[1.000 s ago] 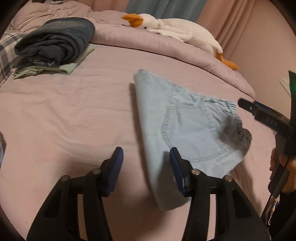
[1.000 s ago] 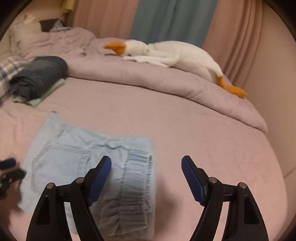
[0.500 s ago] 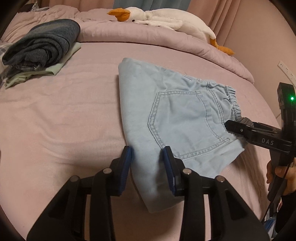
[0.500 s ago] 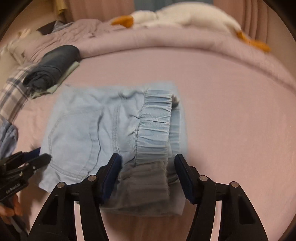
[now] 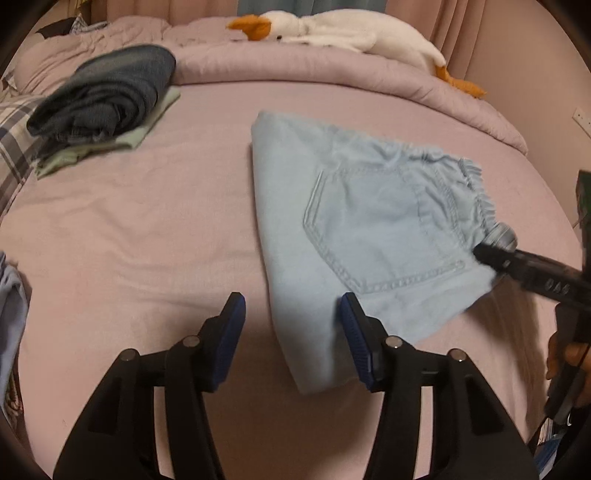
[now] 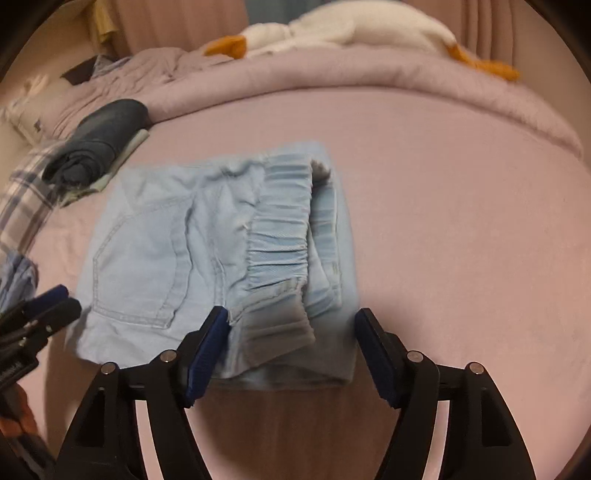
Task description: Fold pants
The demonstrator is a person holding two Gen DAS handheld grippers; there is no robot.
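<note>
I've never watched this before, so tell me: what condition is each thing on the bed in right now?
Light blue denim pants: folded into a compact rectangle, flat on the bed.
Left gripper: jaws open, holding nothing.
Right gripper: jaws open, straddling the elastic waistband.
Dark blue and green folded clothes: stacked.
White plush goose: lying on the comforter.

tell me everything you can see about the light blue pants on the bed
The light blue pants look like thin denim, folded into a compact, roughly rectangular bundle lying flat on the pink bedsheet. A stitched back pocket faces up, and the gathered elastic waistband is doubled over at one end. Both the left gripper and right gripper are open at its near edge, neither clamping it.
</note>
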